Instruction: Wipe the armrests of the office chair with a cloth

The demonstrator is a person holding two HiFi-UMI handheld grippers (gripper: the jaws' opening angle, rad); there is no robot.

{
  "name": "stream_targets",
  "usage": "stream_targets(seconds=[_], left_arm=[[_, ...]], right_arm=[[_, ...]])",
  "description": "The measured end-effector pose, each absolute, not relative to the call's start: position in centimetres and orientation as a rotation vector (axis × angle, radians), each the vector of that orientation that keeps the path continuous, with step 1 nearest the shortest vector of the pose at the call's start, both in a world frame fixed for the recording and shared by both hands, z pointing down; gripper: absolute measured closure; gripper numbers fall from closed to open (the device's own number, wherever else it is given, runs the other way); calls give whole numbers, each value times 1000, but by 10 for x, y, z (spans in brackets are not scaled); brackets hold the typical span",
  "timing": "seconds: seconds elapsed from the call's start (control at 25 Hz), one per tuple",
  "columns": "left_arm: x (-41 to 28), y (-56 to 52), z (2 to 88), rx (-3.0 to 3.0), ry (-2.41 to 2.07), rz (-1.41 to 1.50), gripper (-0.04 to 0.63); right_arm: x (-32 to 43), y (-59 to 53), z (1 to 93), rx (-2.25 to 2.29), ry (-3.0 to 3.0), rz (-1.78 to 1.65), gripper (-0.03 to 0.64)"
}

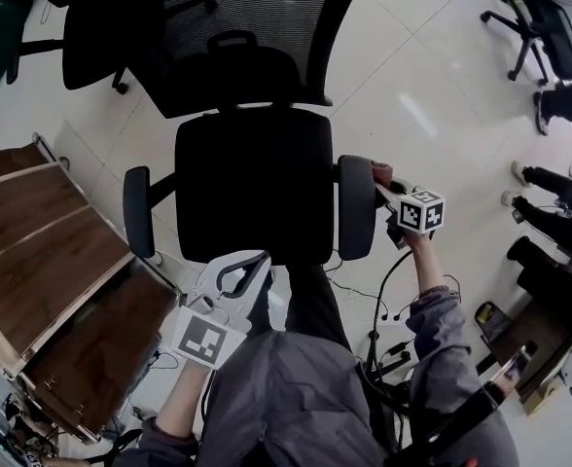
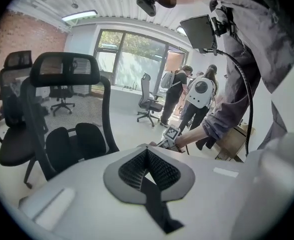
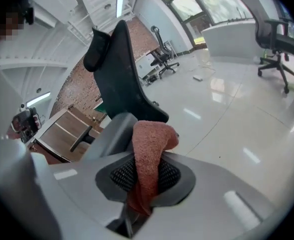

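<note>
The black office chair (image 1: 239, 183) stands in front of me, with its left armrest (image 1: 137, 210) and right armrest (image 1: 356, 205) on either side of the seat. My right gripper (image 1: 384, 187) is shut on a reddish-brown cloth (image 1: 380, 171) at the far outer end of the right armrest. In the right gripper view the cloth (image 3: 152, 139) sticks up out of that gripper (image 3: 146, 176), its free end against the armrest (image 3: 109, 133). My left gripper (image 1: 235, 278) hangs at the seat's front edge, shut and empty. The left gripper (image 2: 147, 170) view shows the chair (image 2: 69, 134) from the side.
Wooden desk panels (image 1: 43, 251) lie close on the left. Cables (image 1: 388, 309) trail over the floor to the right of the chair. People's legs (image 1: 558, 212) and a cardboard box (image 1: 524, 329) are at the right; another office chair (image 1: 549, 17) stands at the back right.
</note>
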State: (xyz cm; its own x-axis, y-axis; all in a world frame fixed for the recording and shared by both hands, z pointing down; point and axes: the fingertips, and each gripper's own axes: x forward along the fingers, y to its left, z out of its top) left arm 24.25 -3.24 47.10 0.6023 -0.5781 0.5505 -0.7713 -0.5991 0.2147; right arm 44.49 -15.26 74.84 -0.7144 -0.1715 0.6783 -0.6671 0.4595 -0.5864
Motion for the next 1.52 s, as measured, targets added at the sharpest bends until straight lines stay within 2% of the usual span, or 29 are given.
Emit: stream_targets(seconds=[0.2,0.36,0.88,1.12,1.28,1.52], left_arm=[[245,-34,460,2436,-1066,592,578],[247,-32,460,2437,-1058,597,578],[262,-30,490,2349,-989,663,578],[263,-34,502,2326,-984,663,580],[263,-35,502,2335,-974,659,578],[266,-41,483,2440,-957,605,578]], right_arm=[[465,-147,690,747,-2252,1187,561],[470,-143,680,744,-2276,1209,561],[441,-146,846,618,-2044,1398,561],[429,-151,890,624,-1981,1407,561],[426,-152,875,610,-2013,1415,561],[440,-147,794,669,-2151,1410,561]])
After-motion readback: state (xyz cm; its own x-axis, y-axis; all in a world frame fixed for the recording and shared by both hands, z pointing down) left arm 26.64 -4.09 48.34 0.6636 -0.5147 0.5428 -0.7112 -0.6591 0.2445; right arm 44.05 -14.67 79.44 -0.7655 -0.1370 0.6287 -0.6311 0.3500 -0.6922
